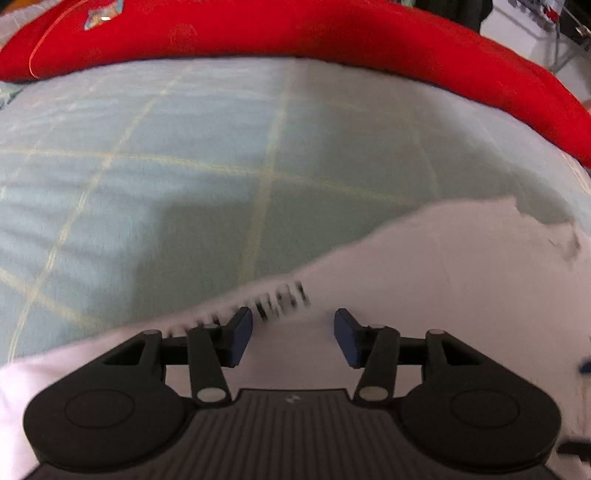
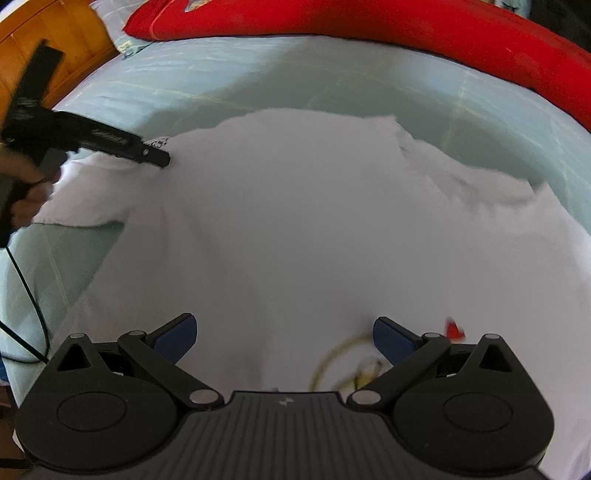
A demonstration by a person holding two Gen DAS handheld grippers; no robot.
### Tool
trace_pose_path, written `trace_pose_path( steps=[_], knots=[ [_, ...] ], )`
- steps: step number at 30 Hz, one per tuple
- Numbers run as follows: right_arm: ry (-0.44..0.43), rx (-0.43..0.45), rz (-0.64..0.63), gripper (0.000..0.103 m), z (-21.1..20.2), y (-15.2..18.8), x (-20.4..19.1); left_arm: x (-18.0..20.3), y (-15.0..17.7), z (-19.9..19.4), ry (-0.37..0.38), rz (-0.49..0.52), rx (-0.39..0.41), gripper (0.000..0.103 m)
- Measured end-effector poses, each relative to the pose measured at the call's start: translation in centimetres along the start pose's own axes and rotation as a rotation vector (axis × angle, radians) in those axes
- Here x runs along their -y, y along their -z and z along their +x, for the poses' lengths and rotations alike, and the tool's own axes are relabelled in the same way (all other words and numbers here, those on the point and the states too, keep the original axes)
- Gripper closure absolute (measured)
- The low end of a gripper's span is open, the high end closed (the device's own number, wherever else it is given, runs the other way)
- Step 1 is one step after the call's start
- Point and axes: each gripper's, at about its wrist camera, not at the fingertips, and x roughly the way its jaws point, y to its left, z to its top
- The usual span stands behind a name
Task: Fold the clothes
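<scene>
Lying w/ edges loose, white shirt (image 2: 295,221); bedsheet (image 1: 184,166) bare beyond.

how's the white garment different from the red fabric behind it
The white garment is pale and lies spread across the middle of the bed sheet, under both grippers; the red fabric is bright red and bunched in a long band along the far edge. The white garment carries dark lettering and a yellow ring print; the red fabric shows a small patch. Both rest on the sheet.

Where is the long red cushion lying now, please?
The long red cushion lies along the far edge of the pale green checked bedsheet, behind the white cloth garment; both wrist views show it across the top.
</scene>
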Motion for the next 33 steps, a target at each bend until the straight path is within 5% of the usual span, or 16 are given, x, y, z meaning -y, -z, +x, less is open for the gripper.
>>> trace_pose_path(
  steps=[4,8,13,17,22,29,33],
  knots=[
    [0.019,0.044,0.039,0.0,-0.6,1.2,0.1,0.7,-1.9,-0.1,-0.016,0.002,-0.003,0.057],
    [0.026,0.075,0.065,0.0,-1.9,2.0,0.5,3.6,-2.0,-2.8,0.066,0.08,0.008,0.053],
    [0.036,0.08,0.088,0.0,-3.1,3.3,1.3,6.8,-1.4,-0.4,0.124,0.15,-0.067,0.051],
    [0.058,0.063,0.111,0.0,-2.9,4.1,2.1,8.0,-2.6,2.1,0.099,0.172,-0.037,0.041],
    [0.071,0.06,0.132,0.0,-2.3,4.2,2.3,8.3,-5.2,2.5,0.076,0.15,-0.017,0.049],
    [0.123,0.06,0.081,0.0,-1.9,4.3,1.4,11.7,-3.0,-1.2,0.232,0.232,-0.005,0.046],
    [0.167,0.063,0.056,0.0,-1.6,4.4,0.7,12.9,-2.4,2.4,0.202,0.256,-0.037,0.044]
  ],
)
